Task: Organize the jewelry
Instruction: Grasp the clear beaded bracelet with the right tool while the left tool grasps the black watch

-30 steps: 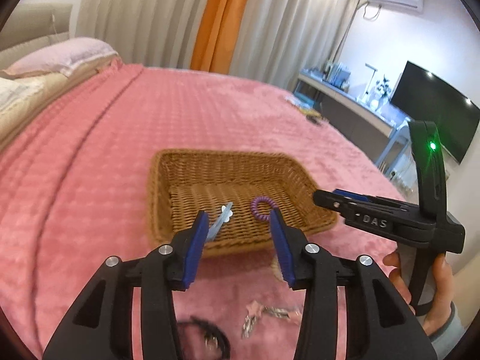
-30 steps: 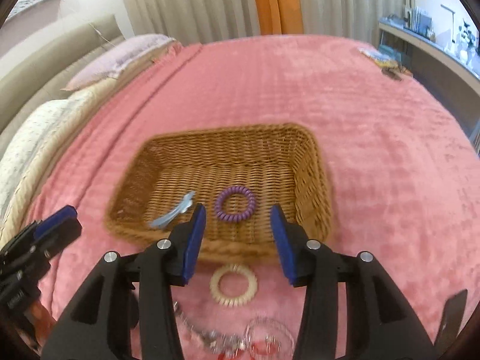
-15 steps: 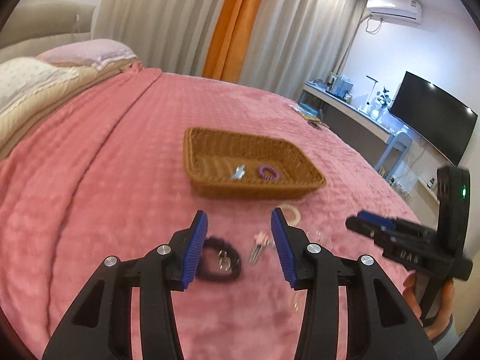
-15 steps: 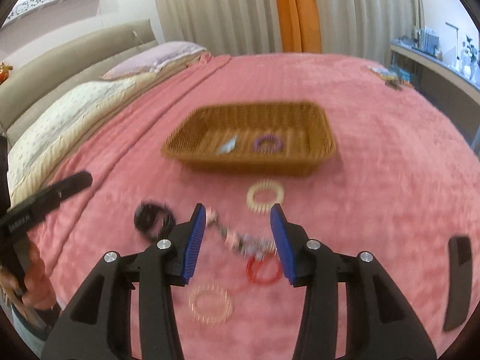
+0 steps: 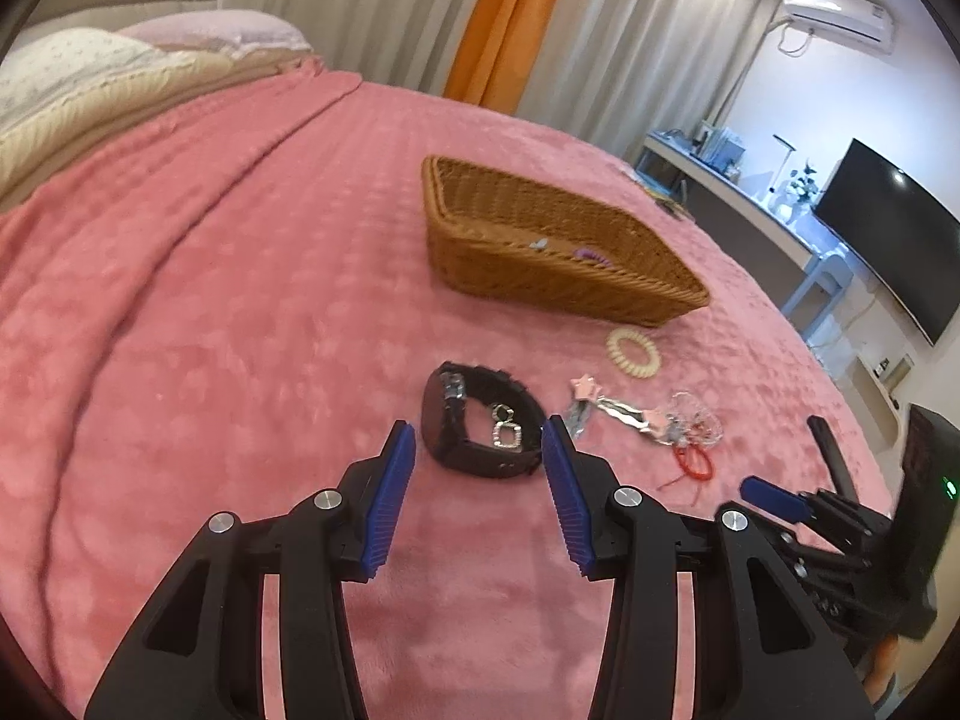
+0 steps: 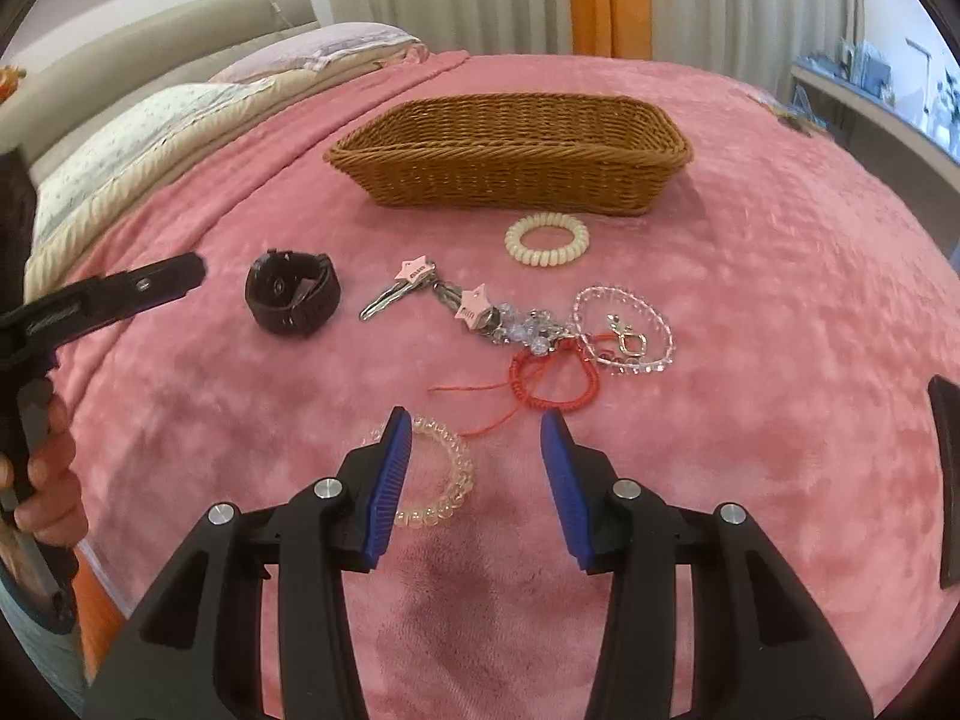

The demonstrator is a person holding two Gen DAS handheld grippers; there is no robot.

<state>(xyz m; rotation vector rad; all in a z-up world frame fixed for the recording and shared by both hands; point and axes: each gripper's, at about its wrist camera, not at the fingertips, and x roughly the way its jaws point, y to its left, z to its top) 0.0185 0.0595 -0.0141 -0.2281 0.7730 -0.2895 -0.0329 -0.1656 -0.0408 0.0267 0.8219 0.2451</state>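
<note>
Both of my grippers hovered over the pink bedspread [image 6: 780, 276]. The left gripper [image 5: 477, 468] had its jaws spread wide with nothing between them, aimed at the black watch [image 5: 474, 429], which lay on the blanket just beyond the blue pads. The right gripper [image 6: 474, 468] likewise stood wide open and empty; its left pad overlapped the clear pink coil hair tie [image 6: 441, 474] in view, contact not discernible. Ahead of it lay the red cord bracelet [image 6: 555, 381], touching a tangle of star hair clips [image 6: 414, 279], a crystal bead bracelet [image 6: 624, 324] and a gold clasp [image 6: 630, 339]. A cream coil hair tie [image 6: 546, 238] sat just in front of the wicker basket [image 6: 510, 165], apart from the tangle. From the left wrist view, the basket held a purple coil tie [image 5: 591, 255] and a small pale clip [image 5: 539, 244]. My left hand [image 6: 51, 480] was visible gripping its handle.
</note>
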